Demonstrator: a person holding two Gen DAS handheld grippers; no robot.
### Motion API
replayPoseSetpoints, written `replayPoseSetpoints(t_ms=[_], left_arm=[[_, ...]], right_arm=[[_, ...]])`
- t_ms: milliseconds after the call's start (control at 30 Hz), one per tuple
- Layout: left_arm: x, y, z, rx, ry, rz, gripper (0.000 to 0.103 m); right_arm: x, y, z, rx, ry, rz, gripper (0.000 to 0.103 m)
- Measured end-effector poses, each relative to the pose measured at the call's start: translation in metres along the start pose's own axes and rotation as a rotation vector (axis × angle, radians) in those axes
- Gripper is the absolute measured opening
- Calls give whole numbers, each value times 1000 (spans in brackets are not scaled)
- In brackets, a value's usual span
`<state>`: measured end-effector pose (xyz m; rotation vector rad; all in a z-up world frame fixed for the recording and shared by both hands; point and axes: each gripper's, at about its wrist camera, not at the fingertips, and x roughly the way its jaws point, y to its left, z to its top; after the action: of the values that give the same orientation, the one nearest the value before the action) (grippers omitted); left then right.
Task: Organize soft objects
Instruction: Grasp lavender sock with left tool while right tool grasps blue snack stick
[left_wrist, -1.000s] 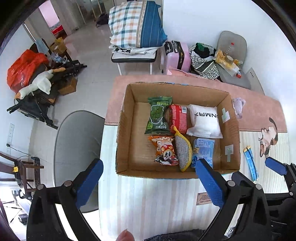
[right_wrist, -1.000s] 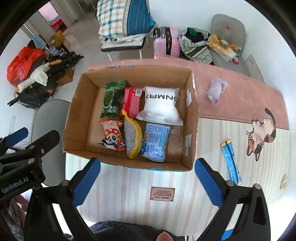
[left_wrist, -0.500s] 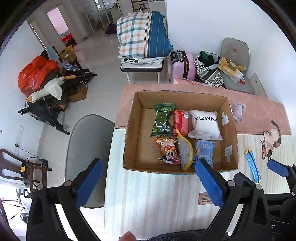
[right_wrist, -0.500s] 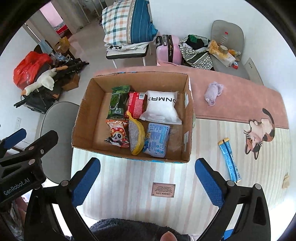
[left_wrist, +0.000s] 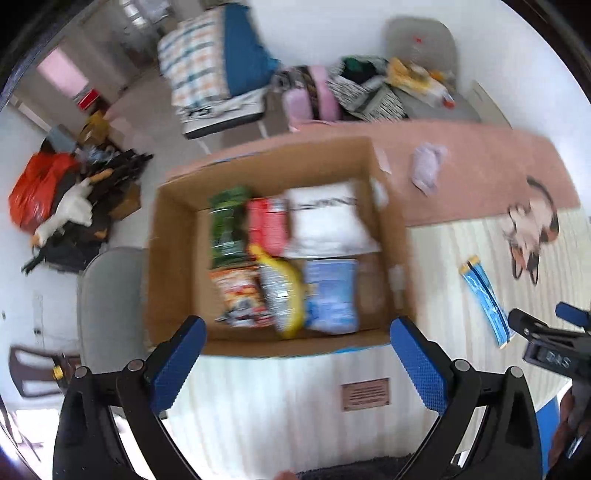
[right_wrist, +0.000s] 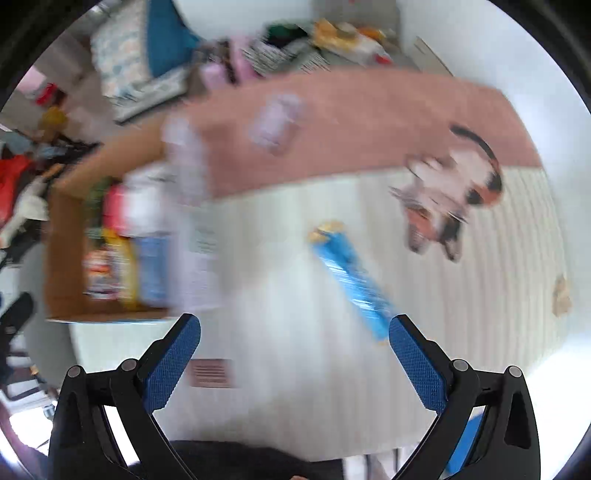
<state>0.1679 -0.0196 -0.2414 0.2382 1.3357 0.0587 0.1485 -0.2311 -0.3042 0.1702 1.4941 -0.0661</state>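
An open cardboard box (left_wrist: 177, 258) stands on the table and holds several soft packets, among them a white pillow pack (left_wrist: 325, 218) and a blue pack (left_wrist: 330, 295). A blue stick packet (right_wrist: 351, 280) lies on the striped cloth right of the box; it also shows in the left wrist view (left_wrist: 485, 301). A small lilac plush (left_wrist: 426, 168) lies on the pink cloth behind. My left gripper (left_wrist: 295, 354) is open and empty above the box's near edge. My right gripper (right_wrist: 293, 350) is open and empty, just short of the blue packet. Both views are blurred.
A cat picture (right_wrist: 454, 199) is printed on the cloth at right. A small brown label (left_wrist: 365, 393) lies near the table's front edge. A grey chair (left_wrist: 110, 295) stands left of the table; a chair with bedding (left_wrist: 218, 74) and luggage stand behind.
Both grippers have swung to the right. The right wrist view has left the box and now faces the blue stick packet. Both stay open.
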Motion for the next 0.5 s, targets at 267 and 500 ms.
replayPoseSetpoints(t_ms=[267, 500], left_arm=[[43, -103, 44, 190, 21, 85, 102], [69, -147, 98, 268, 35, 132, 102]], right_arm=[[130, -65, 24, -57, 200, -55, 101], [179, -69, 31, -111, 288, -64, 74]])
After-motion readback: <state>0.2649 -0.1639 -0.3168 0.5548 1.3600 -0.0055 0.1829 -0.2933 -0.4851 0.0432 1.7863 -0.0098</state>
